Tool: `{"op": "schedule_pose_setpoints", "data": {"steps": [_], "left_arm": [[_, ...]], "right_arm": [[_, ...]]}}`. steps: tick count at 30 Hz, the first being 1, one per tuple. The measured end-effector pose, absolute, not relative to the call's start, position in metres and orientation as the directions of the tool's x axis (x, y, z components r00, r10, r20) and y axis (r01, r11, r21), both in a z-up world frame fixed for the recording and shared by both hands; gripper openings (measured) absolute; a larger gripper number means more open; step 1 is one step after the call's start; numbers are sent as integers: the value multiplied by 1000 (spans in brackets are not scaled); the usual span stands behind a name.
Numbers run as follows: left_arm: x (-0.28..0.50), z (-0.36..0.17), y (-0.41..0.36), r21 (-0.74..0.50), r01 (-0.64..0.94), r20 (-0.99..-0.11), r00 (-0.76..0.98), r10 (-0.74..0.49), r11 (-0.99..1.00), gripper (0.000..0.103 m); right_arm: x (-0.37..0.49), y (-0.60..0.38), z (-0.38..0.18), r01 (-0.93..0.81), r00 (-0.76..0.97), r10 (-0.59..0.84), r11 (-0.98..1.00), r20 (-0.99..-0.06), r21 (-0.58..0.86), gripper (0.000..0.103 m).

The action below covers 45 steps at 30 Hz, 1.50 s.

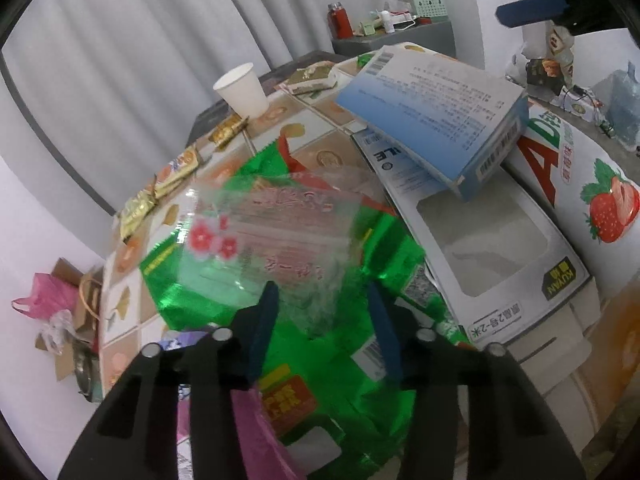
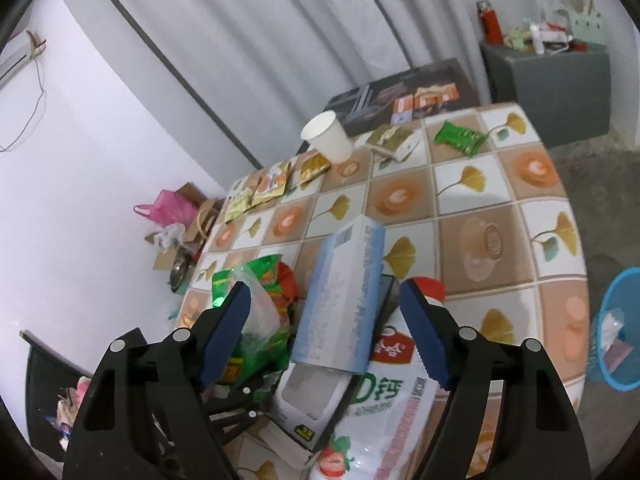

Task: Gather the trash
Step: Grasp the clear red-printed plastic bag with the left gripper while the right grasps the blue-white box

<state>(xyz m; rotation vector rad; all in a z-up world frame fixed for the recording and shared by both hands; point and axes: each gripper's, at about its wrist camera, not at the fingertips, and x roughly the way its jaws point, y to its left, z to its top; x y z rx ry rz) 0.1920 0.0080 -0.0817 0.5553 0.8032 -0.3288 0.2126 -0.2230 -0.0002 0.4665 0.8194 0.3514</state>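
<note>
- Trash lies heaped at the near edge of the tiled table (image 1: 320, 128). In the left wrist view, a clear plastic bag (image 1: 272, 236) rests on a green foil wrapper (image 1: 356, 384), straight ahead of the left gripper (image 1: 324, 324), whose jaws stand apart, holding nothing.
- In the right wrist view, a blue-and-white carton (image 2: 344, 292) sits between the spread, empty jaws of the right gripper (image 2: 324, 332), long axis running near to far; the right hand looks nearer it.
</note>
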Motion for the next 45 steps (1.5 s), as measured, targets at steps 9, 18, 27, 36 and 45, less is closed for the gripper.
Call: {"op": "schedule_pose_setpoints", "data": {"steps": [9, 18, 27, 36, 45], "left_arm": [[194, -80, 12, 308, 468, -757, 648, -85, 828, 17], [189, -62, 19, 307, 419, -711, 698, -87, 855, 13], [186, -41, 30, 267, 367, -670, 735, -102, 891, 13], [183, -34, 39, 221, 344, -654, 746, -123, 913, 13], [182, -31, 40, 214, 340, -648, 751, -127, 916, 13]], "right_arm": [[229, -222, -7, -115, 604, 498, 827, -623, 550, 66], [242, -223, -13, -97, 580, 510, 817, -635, 568, 65], [264, -211, -32, -84, 520, 495, 841, -696, 535, 65], [275, -196, -46, -94, 479, 447, 882, -755, 462, 50], [276, -200, -48, -68, 483, 436, 883, -760, 464, 14]]}}
